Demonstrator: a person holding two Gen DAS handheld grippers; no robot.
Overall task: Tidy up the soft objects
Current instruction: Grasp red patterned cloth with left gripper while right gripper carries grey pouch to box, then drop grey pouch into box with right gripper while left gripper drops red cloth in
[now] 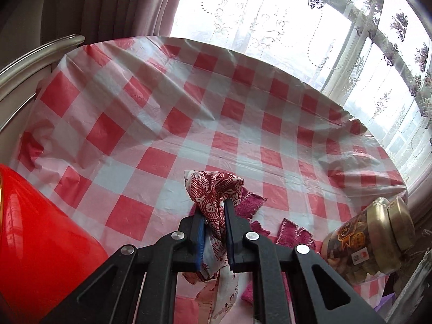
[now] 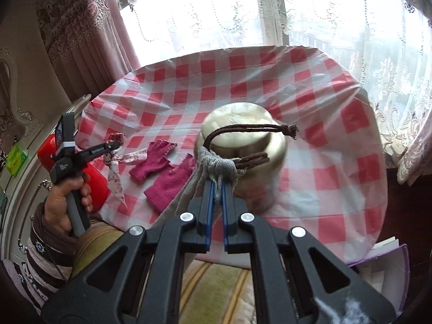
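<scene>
A white cotton scarf printed with dark red patterns (image 1: 216, 197) sits bunched between the blue pads of the left tongs (image 1: 214, 225), which are clamped on it; its upper end stands crumpled above the fingertips and its tail hangs down beneath them toward the table edge. In the right wrist view the same scarf (image 2: 114, 172) trails down from the tips of the left tongs (image 2: 114, 143), which a hand (image 2: 64, 202) in a striped sleeve grips by the handle. Just beyond and to the right of the left tongs lie two magenta knitted gloves (image 1: 294, 233) with pale stitched edges, flat on the red-and-white checked plastic tablecloth (image 1: 189, 108). The right tongs (image 2: 217, 186) are shut tight on the gathered neck of a grey herringbone drawstring pouch (image 2: 213, 162), whose brown cord (image 2: 243, 132) loops up and away past the fingertips to a knotted end. Directly behind the pouch stands a glass jar with a gold metal lid (image 2: 243, 135), blurred here; in the left wrist view the jar (image 1: 370, 235) is to the right of the tongs, tilted by the lens. A glossy red rounded container (image 1: 40, 243) fills the space left of the left tongs. Embroidered lace curtains (image 1: 270, 13) hang over the window beyond the far table edge
</scene>
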